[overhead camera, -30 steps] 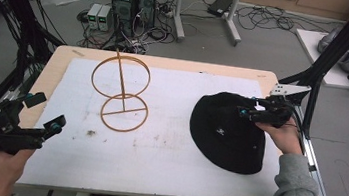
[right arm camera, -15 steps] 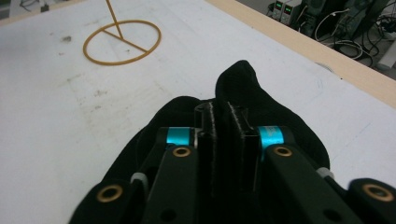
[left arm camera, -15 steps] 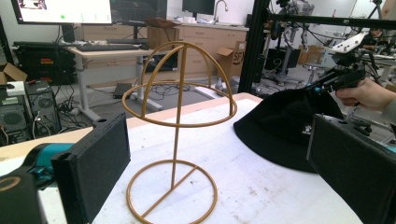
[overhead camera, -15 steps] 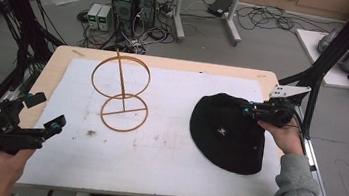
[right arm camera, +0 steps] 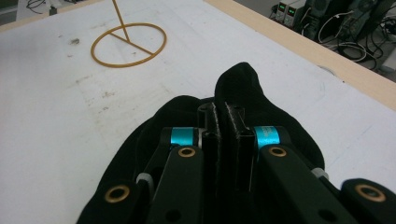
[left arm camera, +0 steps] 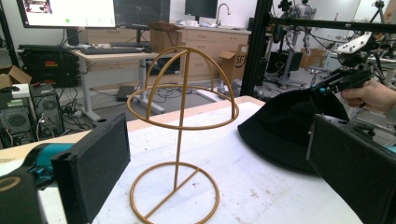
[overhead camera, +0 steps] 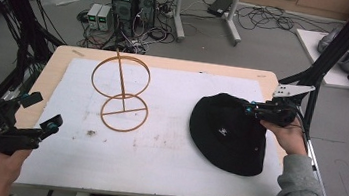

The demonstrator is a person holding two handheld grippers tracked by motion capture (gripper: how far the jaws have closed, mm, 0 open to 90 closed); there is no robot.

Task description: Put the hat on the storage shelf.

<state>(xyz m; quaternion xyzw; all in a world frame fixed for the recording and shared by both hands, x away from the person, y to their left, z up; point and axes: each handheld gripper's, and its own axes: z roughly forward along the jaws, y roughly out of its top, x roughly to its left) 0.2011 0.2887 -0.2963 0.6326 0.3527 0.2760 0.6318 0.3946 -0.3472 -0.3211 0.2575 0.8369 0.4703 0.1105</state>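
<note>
Black fabric of the soft bucket hat (overhead camera: pixel 231 135) is being pinched thinly by the right tool (overhead camera: pixel 251 109), risking slipping free on lifting toward the gold wire hat stand (overhead camera: pixel 121 94), while the left tool (overhead camera: pixel 42 111) is waiting spread.

The hat (overhead camera: pixel 231 135) is black with a small white emblem. The stand (overhead camera: pixel 121 94) at its 9 o'clock is golden. The counter (overhead camera: pixel 170 153) is white, edged in pale wood.

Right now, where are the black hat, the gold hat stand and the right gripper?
black hat (overhead camera: pixel 225 137), high view, on its crown.
gold hat stand (left arm camera: pixel 180 140), left gripper view, on its upright rod.
right gripper (right arm camera: pixel 223 116), right gripper view, between its fingertips, pinching the hat.
</note>
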